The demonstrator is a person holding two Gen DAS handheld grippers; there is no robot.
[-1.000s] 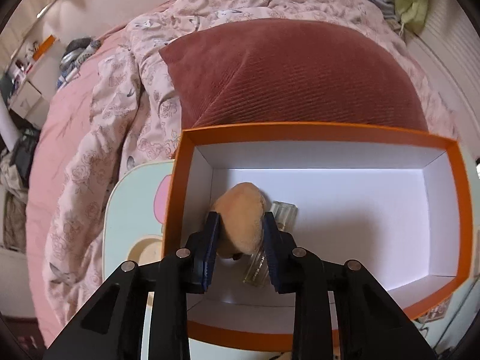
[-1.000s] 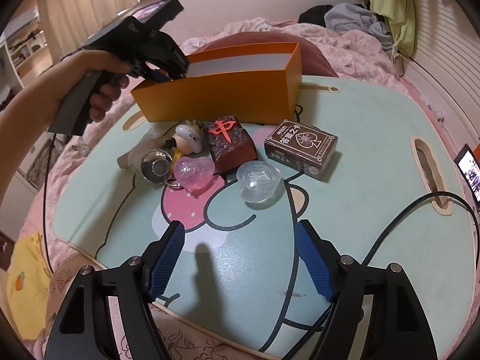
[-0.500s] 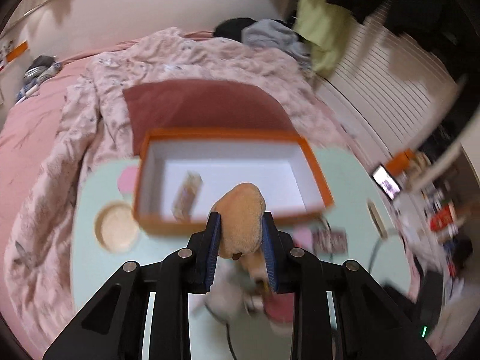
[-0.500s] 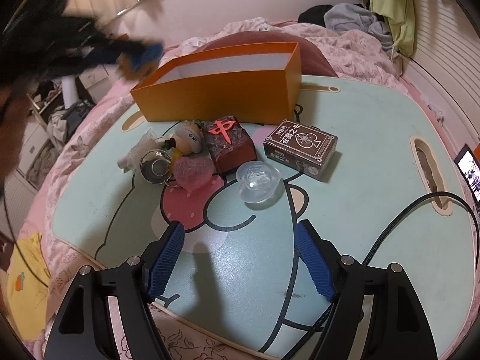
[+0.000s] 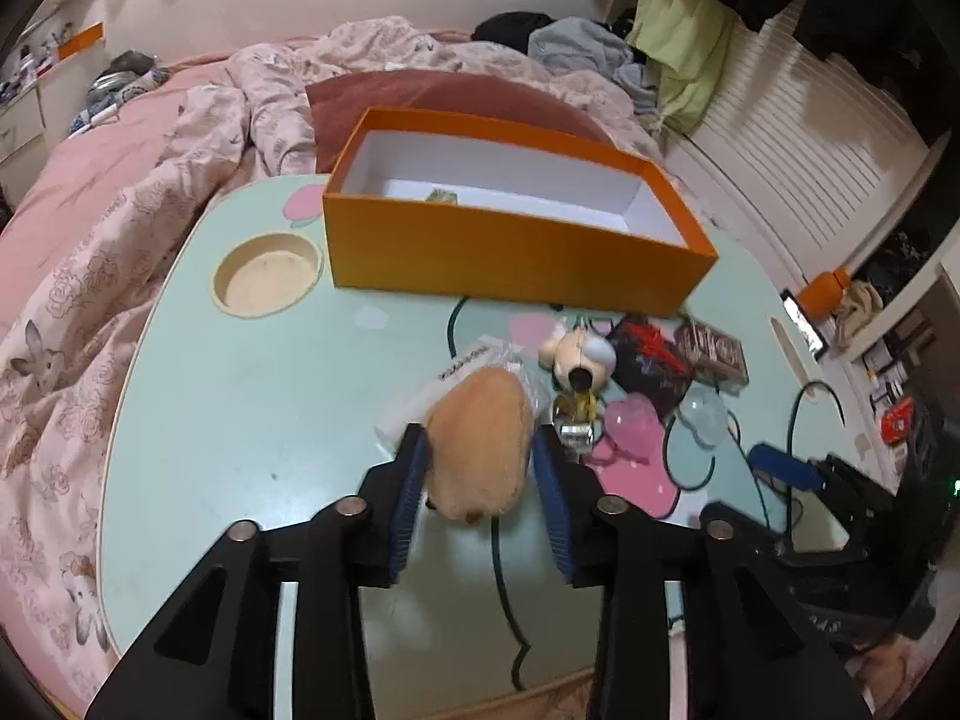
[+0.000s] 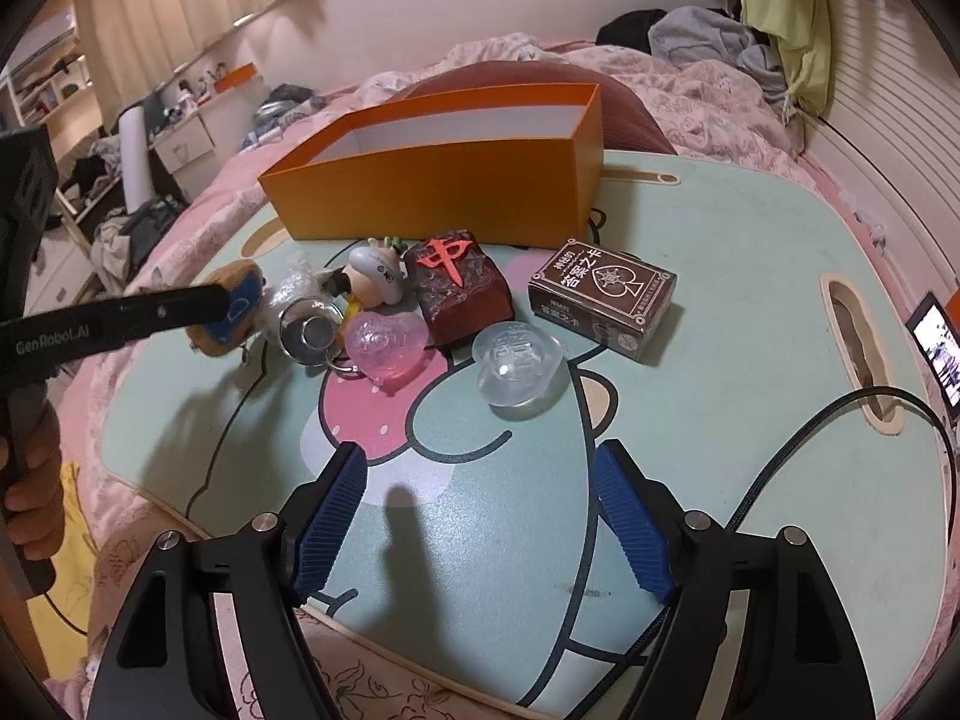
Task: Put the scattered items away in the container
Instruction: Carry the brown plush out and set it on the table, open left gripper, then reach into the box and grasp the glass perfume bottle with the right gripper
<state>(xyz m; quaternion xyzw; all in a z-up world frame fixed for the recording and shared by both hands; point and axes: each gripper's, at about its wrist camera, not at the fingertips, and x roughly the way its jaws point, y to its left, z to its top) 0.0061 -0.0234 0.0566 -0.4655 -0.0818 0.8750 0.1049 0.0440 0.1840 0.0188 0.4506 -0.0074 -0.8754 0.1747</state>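
Note:
My left gripper [image 5: 480, 450] is shut on a tan plush toy [image 5: 480, 450] and holds it low over the table, beside a white packet [image 5: 444, 384]. It also shows in the right wrist view [image 6: 231, 309]. The orange box [image 5: 510, 240] stands at the back with a small glass bottle [image 5: 441, 196] inside. In front of it lie a white figurine [image 6: 375, 276], a metal keyring ball [image 6: 312, 330], a pink heart [image 6: 387, 342], a dark mahjong block [image 6: 459, 291], a clear heart [image 6: 519, 366] and a brown card box [image 6: 600, 294]. My right gripper [image 6: 480, 516] is open and empty near the front edge.
The mint table [image 6: 720, 420] has a round cup recess [image 5: 267, 273] at the left and a slot [image 6: 855, 330] at the right. A black cable [image 6: 840, 420] runs across the right side. Pink bedding [image 5: 120, 180] and a red pillow [image 5: 420, 96] surround it.
My left gripper pulled back out of the orange box with the plush toy still held and came down to the items on the table. The right gripper stayed in place.

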